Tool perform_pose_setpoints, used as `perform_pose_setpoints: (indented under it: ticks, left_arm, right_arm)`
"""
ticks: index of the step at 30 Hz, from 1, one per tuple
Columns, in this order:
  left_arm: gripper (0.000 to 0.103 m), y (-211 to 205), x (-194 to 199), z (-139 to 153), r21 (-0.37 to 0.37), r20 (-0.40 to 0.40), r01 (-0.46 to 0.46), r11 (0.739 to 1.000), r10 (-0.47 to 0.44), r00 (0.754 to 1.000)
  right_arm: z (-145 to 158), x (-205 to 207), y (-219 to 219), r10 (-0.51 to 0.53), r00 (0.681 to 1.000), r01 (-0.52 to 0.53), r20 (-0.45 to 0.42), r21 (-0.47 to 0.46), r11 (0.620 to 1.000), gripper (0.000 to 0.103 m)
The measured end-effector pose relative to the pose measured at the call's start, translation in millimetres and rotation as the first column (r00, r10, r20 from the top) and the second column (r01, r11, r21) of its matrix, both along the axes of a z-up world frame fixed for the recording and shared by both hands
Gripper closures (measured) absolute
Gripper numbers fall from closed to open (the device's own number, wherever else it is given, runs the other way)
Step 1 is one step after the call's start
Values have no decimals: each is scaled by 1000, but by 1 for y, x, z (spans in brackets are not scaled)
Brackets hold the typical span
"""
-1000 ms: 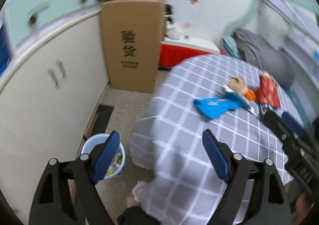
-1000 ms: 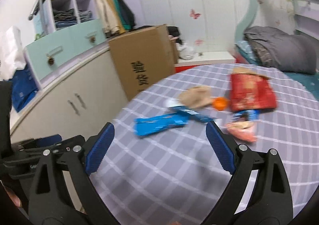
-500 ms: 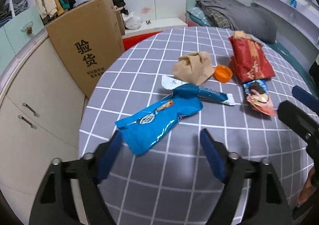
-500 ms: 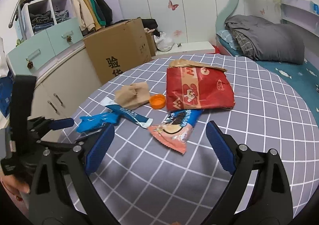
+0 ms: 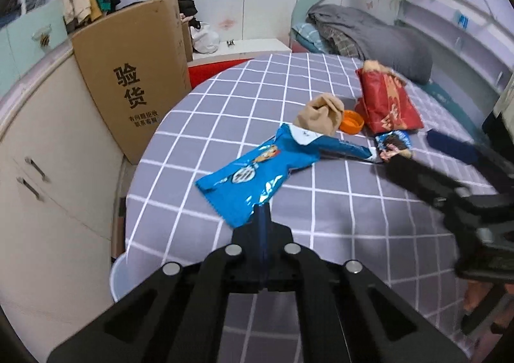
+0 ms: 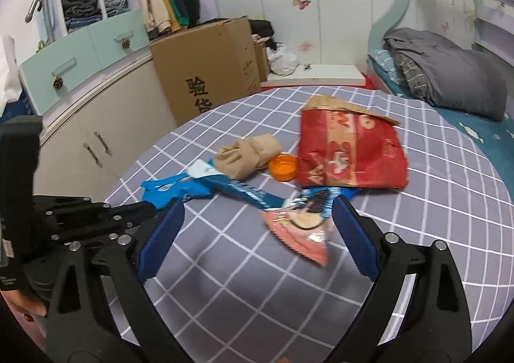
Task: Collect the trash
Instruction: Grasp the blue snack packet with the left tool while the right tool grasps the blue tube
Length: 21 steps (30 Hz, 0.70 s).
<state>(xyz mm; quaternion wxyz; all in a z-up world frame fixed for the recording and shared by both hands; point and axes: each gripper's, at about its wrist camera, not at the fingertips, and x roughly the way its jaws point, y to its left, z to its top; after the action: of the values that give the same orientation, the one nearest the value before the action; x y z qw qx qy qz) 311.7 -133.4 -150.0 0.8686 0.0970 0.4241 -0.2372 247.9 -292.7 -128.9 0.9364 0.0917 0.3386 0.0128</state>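
Trash lies on a round table with a grey checked cloth. My left gripper is shut on the near edge of a bright blue wrapper; from the right wrist view it meets that wrapper at its left end. My right gripper is open, its jaws on either side of a pink and blue snack wrapper without touching it. Behind lie a long dark blue wrapper, a crumpled tan bag, an orange cap and a red bag.
A pale blue bin stands on the floor below the table's left edge. A tall cardboard box leans on a cream cabinet to the left. A bed with a grey blanket lies behind the table.
My left gripper swung from over the bin and table edge onto the table, reached the blue wrapper and shut on its edge. My right gripper came forward to the pink wrapper, still open.
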Motion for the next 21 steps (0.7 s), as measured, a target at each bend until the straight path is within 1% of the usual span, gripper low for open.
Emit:
perform_pose_setpoints:
  ticks: [3,5,7,9,11,13,14,15,17,19,20,21]
  left_arm:
    - [103,17,-1,4,-42,-1,-43,998,43,999]
    - [103,24,1,6,-58,-4,-54,997,54,999]
    - [102,26,3,5,-69,-36,-47,996,45,998]
    - [101,27,4,4,-58,-30,-58,997,57,998]
    - [91,24,6,2,-26,-21,-58,998,57,998]
    - [61,23,6,2,-14,-8,-63,998,63,998]
    - [56,23,6,4,-21,6,-58,998,58,998]
    - [51,22,5,5,-23,11,-49,999,49,999]
    - [50,17,6,7,-10,16,-26,1000,26,1000]
    - [46,11,8,8,8,27,-3,1000,3,1000]
    - [45,7,10,8,18,31,9,1000,-10,999]
    - [43,3,12,7,33,38,18,999,-19,999]
  right_arm:
    - [-4,11,12,46,998,-48,-45,-40,998,12]
    - [-8,21,21,75,994,-81,-76,-82,993,12]
    - [-12,32,25,83,991,-95,-100,-116,989,12]
    - [-15,41,27,61,992,-80,-113,-166,983,12]
    - [-20,51,28,60,987,-88,-146,-196,977,13]
    - [-23,56,27,63,985,-95,-161,-197,976,22]
    - [-25,60,26,69,983,-102,-170,-195,975,29]
    - [-28,67,24,83,978,-119,-190,-186,975,32]
    - [-34,74,21,104,971,-140,-214,-157,978,36]
    - [-34,75,16,106,973,-136,-204,-136,981,69]
    - [-32,74,14,101,974,-131,-201,-142,981,79]
    - [-31,71,11,106,974,-132,-199,-122,984,83]
